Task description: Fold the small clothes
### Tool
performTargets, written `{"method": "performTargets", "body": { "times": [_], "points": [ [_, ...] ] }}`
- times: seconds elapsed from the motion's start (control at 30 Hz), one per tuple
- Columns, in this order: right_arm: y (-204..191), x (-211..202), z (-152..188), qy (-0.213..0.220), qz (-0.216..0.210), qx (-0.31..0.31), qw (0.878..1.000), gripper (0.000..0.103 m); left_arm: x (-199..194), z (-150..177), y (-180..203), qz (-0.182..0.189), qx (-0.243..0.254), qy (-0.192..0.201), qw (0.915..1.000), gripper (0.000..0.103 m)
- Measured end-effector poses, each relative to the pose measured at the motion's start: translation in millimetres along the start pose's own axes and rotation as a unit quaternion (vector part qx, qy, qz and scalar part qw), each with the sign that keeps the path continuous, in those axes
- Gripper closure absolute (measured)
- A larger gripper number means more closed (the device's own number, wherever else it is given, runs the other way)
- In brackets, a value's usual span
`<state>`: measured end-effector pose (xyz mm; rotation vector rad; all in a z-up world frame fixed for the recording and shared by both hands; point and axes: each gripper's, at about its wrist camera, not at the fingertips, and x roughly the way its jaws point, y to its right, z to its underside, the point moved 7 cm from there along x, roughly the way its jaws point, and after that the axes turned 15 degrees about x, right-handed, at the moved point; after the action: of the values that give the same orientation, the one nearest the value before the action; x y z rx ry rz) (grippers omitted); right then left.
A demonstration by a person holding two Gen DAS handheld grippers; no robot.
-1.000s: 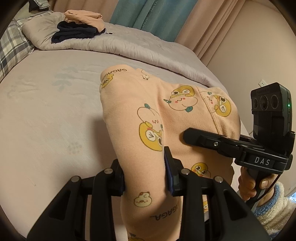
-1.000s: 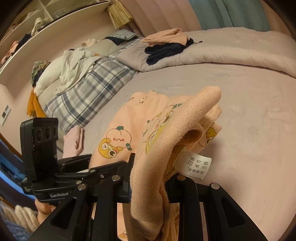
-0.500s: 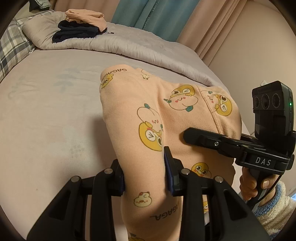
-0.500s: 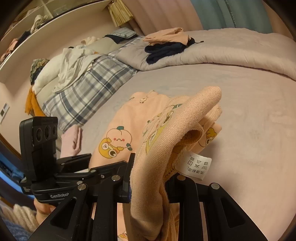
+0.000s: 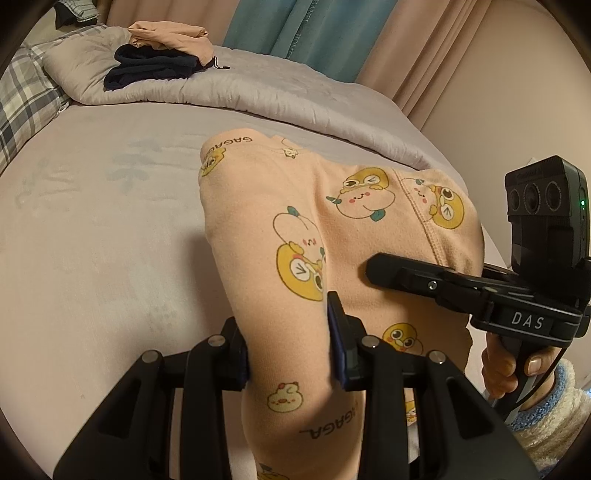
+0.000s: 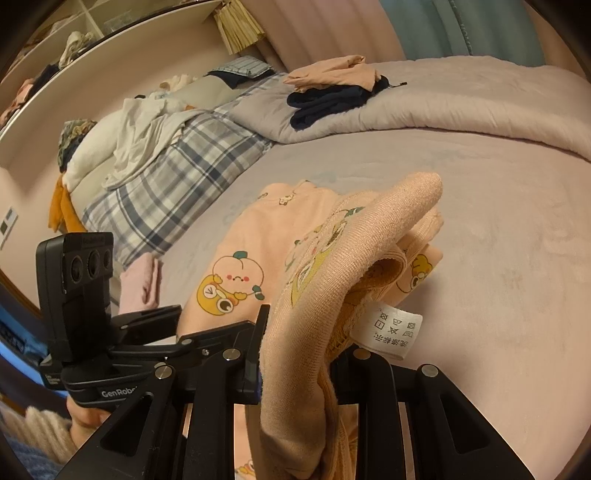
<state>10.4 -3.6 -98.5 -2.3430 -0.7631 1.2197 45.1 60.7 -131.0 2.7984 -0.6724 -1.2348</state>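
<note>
Grippers, hand-held, two-finger: two — left gripper and right gripper, each with peach cloth between its fingers.

Printed peach garment: one, running forward from both grippers; care label: one, just ahead of the right gripper's right finger.

Folded garments stacked on the grey quilt, far ahead: two — one dark navy, one plain peach on top.

Folded pink cloth: one, left of the right gripper.

Plaid bedding: one.

Teal curtain: one.
</note>
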Motion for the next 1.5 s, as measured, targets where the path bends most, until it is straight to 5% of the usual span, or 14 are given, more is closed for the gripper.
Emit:
{"method": "performTargets", "body": {
  "times": [1.5],
  "points": [
    [8, 35, -31, 0.003, 0.009, 0.002, 1.0, 0.076, 36, -27, -42, -0.028, 0.019, -0.006, 0.9994, 0.069]
  ]
}}
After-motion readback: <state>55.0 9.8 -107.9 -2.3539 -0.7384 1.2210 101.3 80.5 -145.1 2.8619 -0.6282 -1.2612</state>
